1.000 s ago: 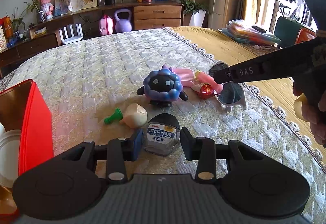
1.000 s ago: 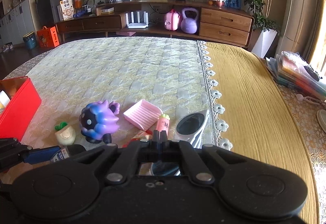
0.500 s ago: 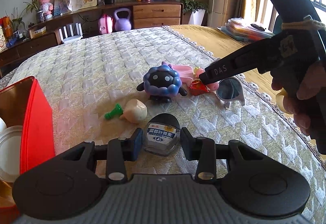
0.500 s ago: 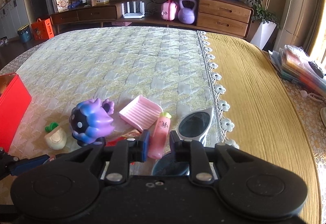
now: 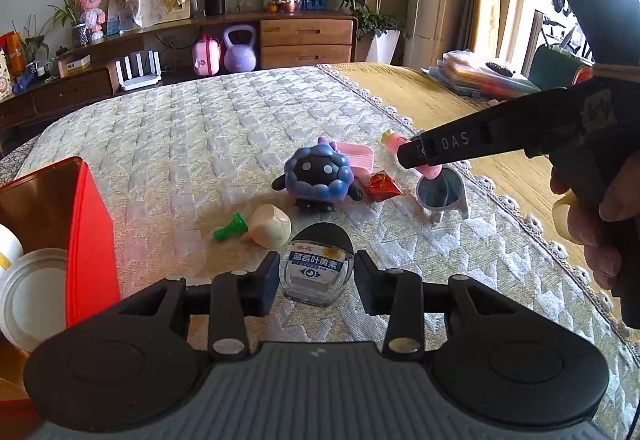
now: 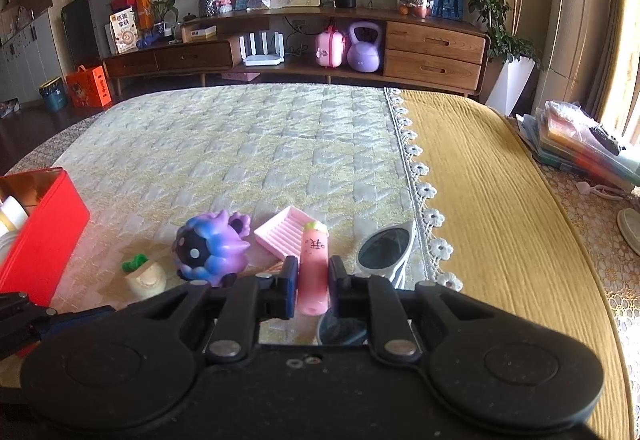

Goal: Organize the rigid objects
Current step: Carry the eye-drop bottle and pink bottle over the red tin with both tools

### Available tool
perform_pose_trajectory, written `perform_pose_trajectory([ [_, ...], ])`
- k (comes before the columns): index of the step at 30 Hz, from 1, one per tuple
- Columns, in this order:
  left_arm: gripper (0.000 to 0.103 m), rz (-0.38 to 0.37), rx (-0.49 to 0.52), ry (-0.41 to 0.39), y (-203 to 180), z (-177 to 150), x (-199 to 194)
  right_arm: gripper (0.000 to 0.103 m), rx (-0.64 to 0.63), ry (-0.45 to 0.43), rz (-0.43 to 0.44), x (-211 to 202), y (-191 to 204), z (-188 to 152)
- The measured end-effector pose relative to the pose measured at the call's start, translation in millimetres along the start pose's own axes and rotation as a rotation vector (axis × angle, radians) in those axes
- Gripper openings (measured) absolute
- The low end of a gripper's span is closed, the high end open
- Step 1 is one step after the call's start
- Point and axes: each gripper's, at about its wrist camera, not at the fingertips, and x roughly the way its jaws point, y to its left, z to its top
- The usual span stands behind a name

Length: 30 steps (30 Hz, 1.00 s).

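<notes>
My left gripper (image 5: 316,282) is open around a small glass jar (image 5: 318,266) with a black lid and blue label, lying on the quilted cloth; the pads stand just off its sides. My right gripper (image 6: 313,280) is shut on a pink tube (image 6: 314,268) and holds it above the cloth; the tube also shows in the left wrist view (image 5: 400,141). Nearby lie a purple-blue round toy (image 5: 318,175), a cream radish toy with green stem (image 5: 268,226), a pink ridged dish (image 6: 282,232), white sunglasses (image 6: 386,252) and a red wrapper (image 5: 382,183).
A red tin box (image 5: 86,236) stands at the left with a white lid (image 5: 30,292) inside. The quilted cloth's lace edge (image 6: 424,191) meets a yellow cloth on the right. Stacked folders (image 6: 580,147) lie at the far right.
My right gripper has opened, moved onto the pink tube, closed on it and lifted it. My left gripper has stayed around the jar.
</notes>
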Motion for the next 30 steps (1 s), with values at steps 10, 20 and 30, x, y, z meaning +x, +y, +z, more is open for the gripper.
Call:
perform_pose_trajectory([
  [10,0.039,0.016,-0.025,-0.044,8,0,-55,0.015,-0.003,-0.045,0.066,-73,27,-6],
  [20,0.039,0.058,-0.064,-0.079,28,-3,-112,0.015,-0.027,-0.081,0.139,-120,68,-8],
  [30,0.039,0.103,-0.121,-0.079,70,-9,-142,0.015,-0.067,-0.095,0.211,-133,124,-6],
])
